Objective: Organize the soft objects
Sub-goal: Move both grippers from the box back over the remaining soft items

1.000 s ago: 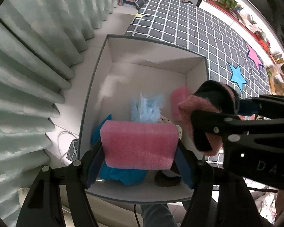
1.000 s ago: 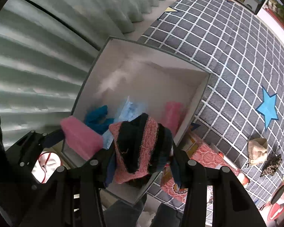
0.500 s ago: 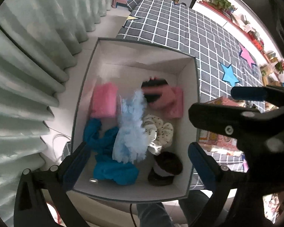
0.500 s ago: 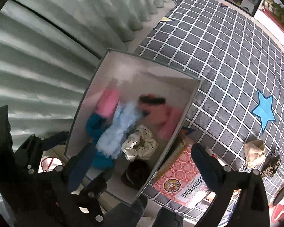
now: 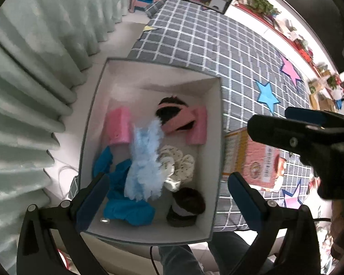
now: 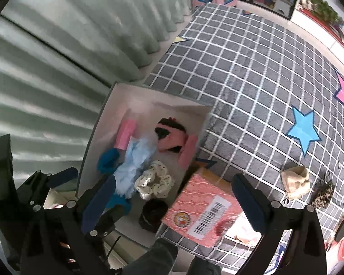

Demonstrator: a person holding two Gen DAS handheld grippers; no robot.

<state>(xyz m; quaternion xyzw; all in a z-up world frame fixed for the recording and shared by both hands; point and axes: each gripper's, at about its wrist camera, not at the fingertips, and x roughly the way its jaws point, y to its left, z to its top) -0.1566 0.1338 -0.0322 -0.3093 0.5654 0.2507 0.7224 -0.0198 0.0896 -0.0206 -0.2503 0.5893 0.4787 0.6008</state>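
Left wrist: pink-and-black fuzzy item (image 5: pixel 175 116) crumpled inside white box (image 5: pixel 153 75).

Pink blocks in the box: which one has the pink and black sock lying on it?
The pink block by the box's right wall; the pink and black sock overlaps it. The other pink block, on the left, touches only the fluffy light blue thing.
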